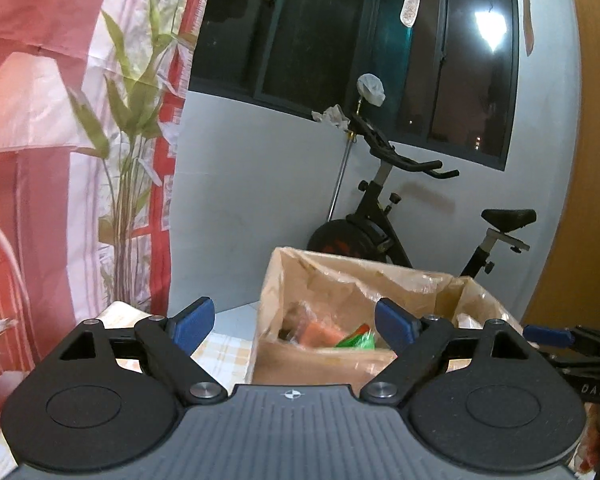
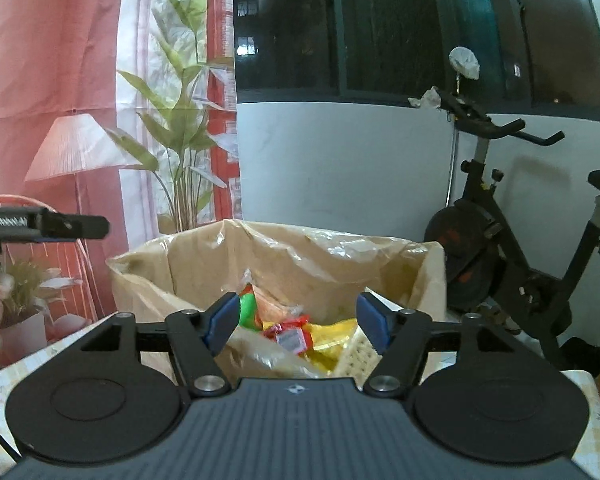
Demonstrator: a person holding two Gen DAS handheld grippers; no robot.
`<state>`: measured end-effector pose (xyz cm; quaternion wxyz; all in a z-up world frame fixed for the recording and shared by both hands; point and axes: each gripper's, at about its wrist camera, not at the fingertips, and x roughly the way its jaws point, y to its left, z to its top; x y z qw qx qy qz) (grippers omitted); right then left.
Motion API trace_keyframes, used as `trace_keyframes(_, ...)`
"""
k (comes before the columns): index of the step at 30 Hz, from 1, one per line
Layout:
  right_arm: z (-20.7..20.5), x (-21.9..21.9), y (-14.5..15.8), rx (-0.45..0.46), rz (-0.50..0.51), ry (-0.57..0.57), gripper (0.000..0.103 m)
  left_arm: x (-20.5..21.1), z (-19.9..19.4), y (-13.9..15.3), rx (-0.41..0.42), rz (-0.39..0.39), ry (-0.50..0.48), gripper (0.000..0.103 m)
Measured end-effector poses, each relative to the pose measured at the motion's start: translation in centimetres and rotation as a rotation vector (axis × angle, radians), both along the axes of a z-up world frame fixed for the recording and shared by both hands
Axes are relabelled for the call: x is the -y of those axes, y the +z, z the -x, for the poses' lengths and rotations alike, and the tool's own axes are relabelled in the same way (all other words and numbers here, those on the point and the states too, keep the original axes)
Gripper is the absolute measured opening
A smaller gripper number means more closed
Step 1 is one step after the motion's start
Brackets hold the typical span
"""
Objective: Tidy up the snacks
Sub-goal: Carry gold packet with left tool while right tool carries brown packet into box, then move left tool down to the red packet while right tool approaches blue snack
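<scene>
Left gripper (image 1: 294, 326): we read the blue fingers (image 1: 192, 324) as wide apart, nothing between them. It points at the cardboard box (image 1: 320, 360) at our 12 o'clock, which stands on the counter (image 1: 220, 346) with its checked cloth.

Right gripper (image 2: 296, 322): fingers (image 2: 222, 320) also spread, pads touching nothing. They frame the box opening (image 2: 204, 264) from just in front of the near rim.

The box is lined with a clear plastic bag (image 2: 340, 248) folded over the rim. Snacks lie inside it, seen from the right wrist: a green packet (image 2: 247, 312) at 11 o'clock just beside the left-hand finger, a red packet (image 2: 290, 334) at 12, a yellow packet (image 2: 332, 340) at 1, a pale cracker pack (image 2: 356, 356) close to the right-hand finger. From the left wrist we only make out orange and green wrappers, blurred.

Each gripper shows at the edge of the other's view: the right one at 3 o'clock in the left view, the left one at 9 o'clock in the right view.

Behind the box: an exercise bike (image 2: 496, 252) at 2 o'clock against the white wall, a dark window (image 2: 400, 28) above, and a printed red curtain (image 2: 60, 80) with a plant motif at 10 o'clock.
</scene>
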<state>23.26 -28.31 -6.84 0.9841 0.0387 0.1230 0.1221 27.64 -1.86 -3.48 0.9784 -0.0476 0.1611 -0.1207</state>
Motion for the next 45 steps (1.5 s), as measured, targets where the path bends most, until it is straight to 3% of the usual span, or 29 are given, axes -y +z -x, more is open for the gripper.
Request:
trace_keyframes(13,4.3,-1.1,-3.1,0.021,0.036,0.027,0.068,-0.5,4.0,-5.3,-0.103,-0.001,0.033,0.089)
trace_keyframes(22,4.6,-2.1,-7.2,-0.064,0.026,0.046,0.068,0.2,4.8,-9.4,-0.195,-0.037,0.019,0.089)
trace_keyframes(31,5.1,-2.6,-13.3,-0.145,0.065,0.015,0.068,1.5,6.2,-13.0,-0.277,-0.044,-0.006,0.089)
trace_keyframes(35,5.4,-2.5,-15.4,-0.196,0.033,0.019,0.068,2.0,6.8,-14.2,-0.303,-0.037,-0.015,0.089)
trace_keyframes(45,5.9,-2.4,-16.7,-0.229,-0.005,0.031,0.068,4.2,8.1,-16.8,-0.360,-0.094,-0.113,0.087)
